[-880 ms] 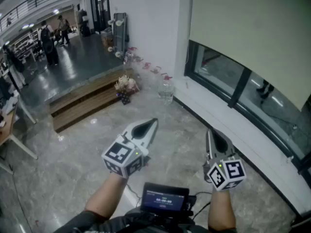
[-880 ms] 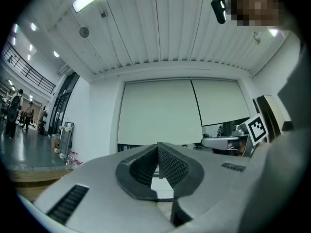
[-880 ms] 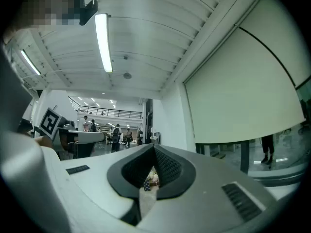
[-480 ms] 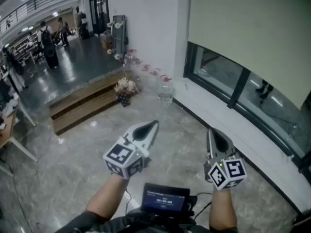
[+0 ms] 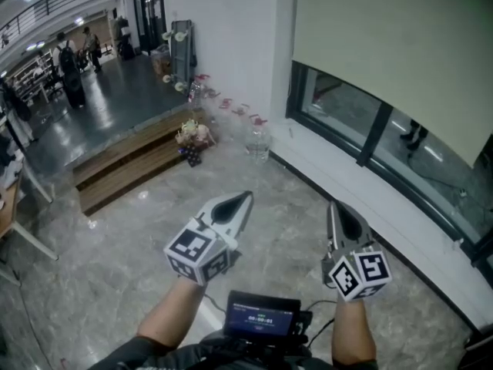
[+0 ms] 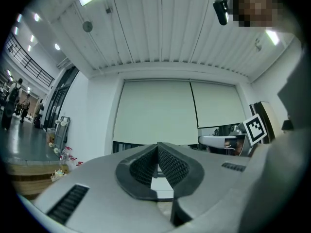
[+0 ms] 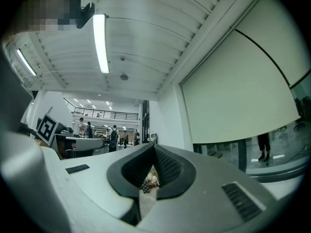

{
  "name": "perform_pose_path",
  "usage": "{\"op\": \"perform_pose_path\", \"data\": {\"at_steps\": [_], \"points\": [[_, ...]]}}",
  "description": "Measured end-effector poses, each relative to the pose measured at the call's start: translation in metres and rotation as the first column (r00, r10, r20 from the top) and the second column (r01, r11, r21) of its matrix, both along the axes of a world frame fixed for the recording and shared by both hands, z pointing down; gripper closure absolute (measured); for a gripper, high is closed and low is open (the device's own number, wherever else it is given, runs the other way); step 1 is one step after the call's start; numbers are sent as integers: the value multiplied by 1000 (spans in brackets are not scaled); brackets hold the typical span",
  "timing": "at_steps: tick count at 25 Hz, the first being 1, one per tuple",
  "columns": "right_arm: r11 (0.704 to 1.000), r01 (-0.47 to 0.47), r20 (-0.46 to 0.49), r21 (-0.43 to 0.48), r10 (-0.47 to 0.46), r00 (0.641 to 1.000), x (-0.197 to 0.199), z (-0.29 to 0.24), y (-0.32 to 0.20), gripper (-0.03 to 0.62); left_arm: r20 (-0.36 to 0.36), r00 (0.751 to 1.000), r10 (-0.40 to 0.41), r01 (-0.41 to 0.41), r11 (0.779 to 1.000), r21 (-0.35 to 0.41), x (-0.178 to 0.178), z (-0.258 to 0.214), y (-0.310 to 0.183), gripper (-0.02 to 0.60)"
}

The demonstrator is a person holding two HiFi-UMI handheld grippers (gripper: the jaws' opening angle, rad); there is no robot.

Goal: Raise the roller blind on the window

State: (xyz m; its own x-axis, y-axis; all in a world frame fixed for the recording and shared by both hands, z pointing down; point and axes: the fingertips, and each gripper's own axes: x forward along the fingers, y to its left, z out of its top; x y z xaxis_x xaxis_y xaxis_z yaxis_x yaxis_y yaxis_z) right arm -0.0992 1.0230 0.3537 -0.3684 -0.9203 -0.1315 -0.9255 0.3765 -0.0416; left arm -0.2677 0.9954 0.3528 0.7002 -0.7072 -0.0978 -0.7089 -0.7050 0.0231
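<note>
The cream roller blind (image 5: 385, 45) hangs down over the upper part of the window (image 5: 362, 126) at the right, with dark glass showing under its lower edge. My left gripper (image 5: 245, 199) and right gripper (image 5: 333, 208) are held side by side over the floor, well short of the window, both shut with nothing between the jaws. In the left gripper view the blind (image 6: 155, 110) fills the wall ahead beyond the closed left gripper (image 6: 157, 146). The right gripper view has the blind (image 7: 238, 101) at the right, past the closed right gripper (image 7: 153, 149).
A white sill ledge (image 5: 370, 199) runs below the window. A glass jar (image 5: 258, 143), a flower bunch (image 5: 192, 136) and a low wooden step (image 5: 131, 164) stand by the white wall. People (image 5: 69, 64) stand far off at the left. A small screen (image 5: 262, 314) sits at my chest.
The room has slid slightly up and to the left in the head view. Both grippers stay shut in about the same place.
</note>
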Motion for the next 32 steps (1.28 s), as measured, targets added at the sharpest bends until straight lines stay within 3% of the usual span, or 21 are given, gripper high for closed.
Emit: {"op": "perform_pose_path", "data": {"at_steps": [8,16,24,32], "points": [[1000,-20,-11,5,20,1000,-26,4,-1,588,-11,996,90,-89,996,29,-15,-3,0,581],[1000,20,-9,-12,-21,1000,-42,5,-33,589,-7,996,92,-92,996,13,-25,3,-31,581],[999,52,-4,17,-52,999,-24,-1,-106,588,-9,999,34,-34,999,7,-12,-7,-95,581],[993,108,-15,49,-107,994,12,-13,-175,588,-3,1000,5,-5,999,40,29,-13,-166,581]]}}
